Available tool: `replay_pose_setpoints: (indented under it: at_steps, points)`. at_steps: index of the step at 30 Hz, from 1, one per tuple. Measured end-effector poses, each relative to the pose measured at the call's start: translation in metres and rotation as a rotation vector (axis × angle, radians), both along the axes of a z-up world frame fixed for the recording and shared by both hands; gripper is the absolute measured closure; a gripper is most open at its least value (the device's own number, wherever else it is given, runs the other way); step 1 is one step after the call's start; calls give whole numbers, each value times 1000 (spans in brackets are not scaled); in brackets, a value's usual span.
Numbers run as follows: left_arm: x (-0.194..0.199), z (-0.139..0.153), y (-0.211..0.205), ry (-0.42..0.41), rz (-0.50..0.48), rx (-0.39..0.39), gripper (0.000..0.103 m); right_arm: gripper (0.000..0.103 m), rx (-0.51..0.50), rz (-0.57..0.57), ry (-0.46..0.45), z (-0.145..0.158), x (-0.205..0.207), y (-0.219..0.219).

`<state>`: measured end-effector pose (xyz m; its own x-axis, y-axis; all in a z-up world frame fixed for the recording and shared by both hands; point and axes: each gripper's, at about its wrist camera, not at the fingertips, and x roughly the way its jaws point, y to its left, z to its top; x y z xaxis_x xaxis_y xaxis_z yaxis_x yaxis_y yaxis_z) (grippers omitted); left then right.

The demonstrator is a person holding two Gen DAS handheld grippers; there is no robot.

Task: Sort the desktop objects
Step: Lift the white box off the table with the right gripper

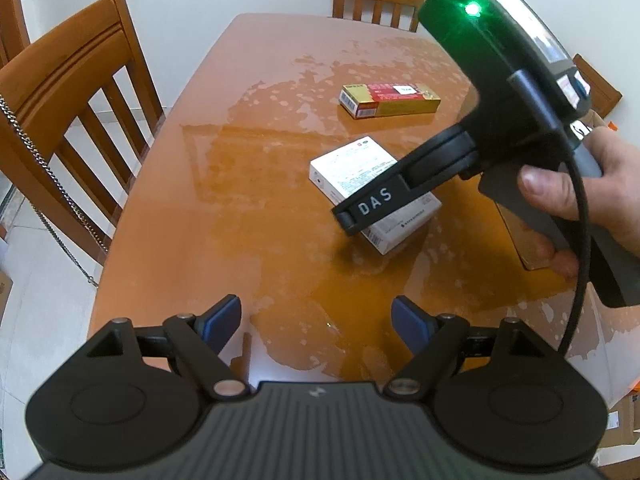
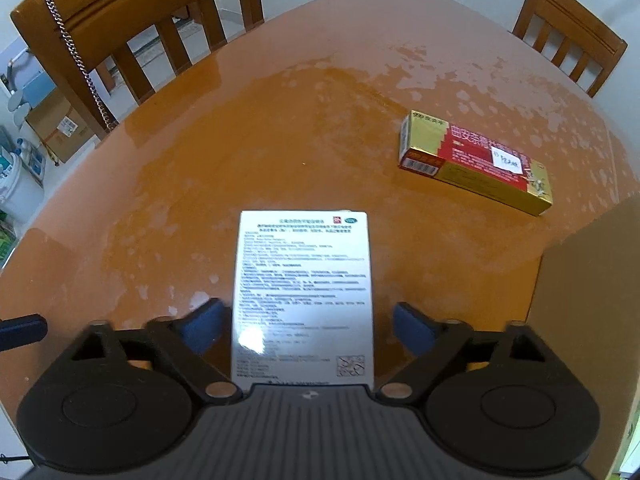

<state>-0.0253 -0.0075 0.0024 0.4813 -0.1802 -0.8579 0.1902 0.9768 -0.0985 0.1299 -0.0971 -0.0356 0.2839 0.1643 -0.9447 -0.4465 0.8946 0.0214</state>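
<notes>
Your right gripper (image 2: 304, 326) straddles the white medicine box (image 2: 304, 292) flat on the table (image 2: 240, 140), pads spread either side for a pinch; red-gold carton (image 2: 476, 162) at 2 o'clock; left gripper (image 1: 316, 320) spread, empty.

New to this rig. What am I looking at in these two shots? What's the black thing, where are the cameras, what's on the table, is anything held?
There is no robot: a person holds a handheld two-finger gripper in each hand, and each has a fisheye camera looking forward along its fingers.

The left wrist view shows the left gripper at the bottom, open and empty above the table. The large black device on the right is the right gripper, held by the person's hand.

The right wrist view looks along the right gripper. It is open, with a white box lying between its blue pads, not yet squeezed.

Further back lies a red and gold box. A brown cardboard box stands at the right edge. Wooden chairs surround the table.
</notes>
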Motion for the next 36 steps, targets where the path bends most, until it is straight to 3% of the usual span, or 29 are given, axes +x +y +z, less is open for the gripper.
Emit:
replay_pose_setpoints:
  at_steps: [4,7,16,19,27,36]
  points:
    - [0,-1,-1,2,-4,1,21,28,23,-2,14,0,-2,-5]
    - [1,-1,-2,4,-8,2,21,27,67,-29,47,1,1,-11]
    - [6,-7,-15,-20,-70,17,21,28,390,-191,262,5,15,-52]
    - [9,-11,-24,-29,-119,-5,21,28,450,-216,310,3,14,-58]
    - [15,-14,-51,-83,-257,-64,20,28,495,-223,352,2,11,-58]
    - [15,-4,-53,-134,-260,-110,20,25,480,-237,319,6,13,-65]
